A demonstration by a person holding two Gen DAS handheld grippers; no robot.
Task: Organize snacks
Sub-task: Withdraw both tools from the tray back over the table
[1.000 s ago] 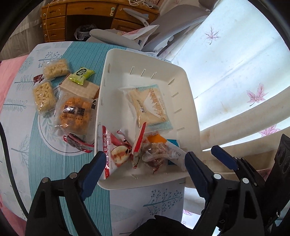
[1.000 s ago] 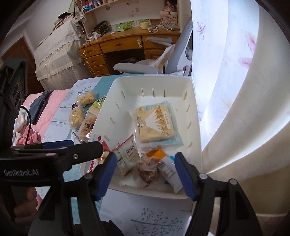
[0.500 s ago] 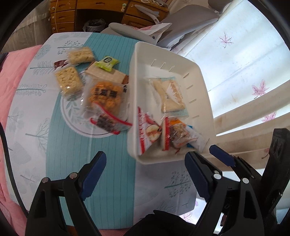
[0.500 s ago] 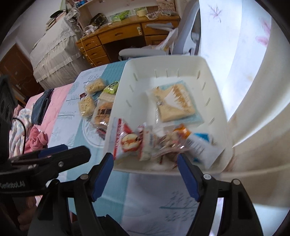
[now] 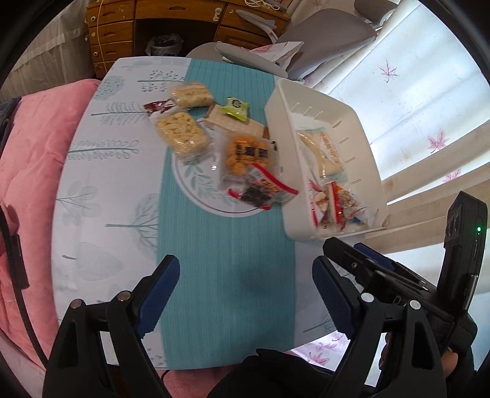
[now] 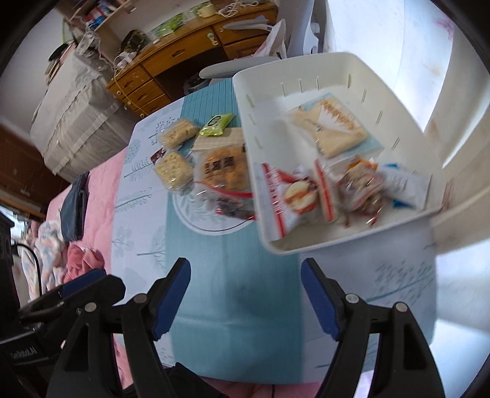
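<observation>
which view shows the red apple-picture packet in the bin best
The right wrist view. There the red apple-picture packet is large and faces the camera inside the white bin, though slightly blurred. In the left wrist view the same packet is small, edge-on and partly hidden behind the bin's near wall.

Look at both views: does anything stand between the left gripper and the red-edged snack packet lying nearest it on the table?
Nothing visible does. Only bare teal cloth separates the left gripper from the red-edged packet; the white bin sits off to the packet's right.

Bin (image 5: 374, 171) at counter (image 5: 226, 275) right edge, several packets inside. Loose packets (image 5: 245, 156) on counter, just left of bin. Desk (image 5: 153, 27) behind.
</observation>
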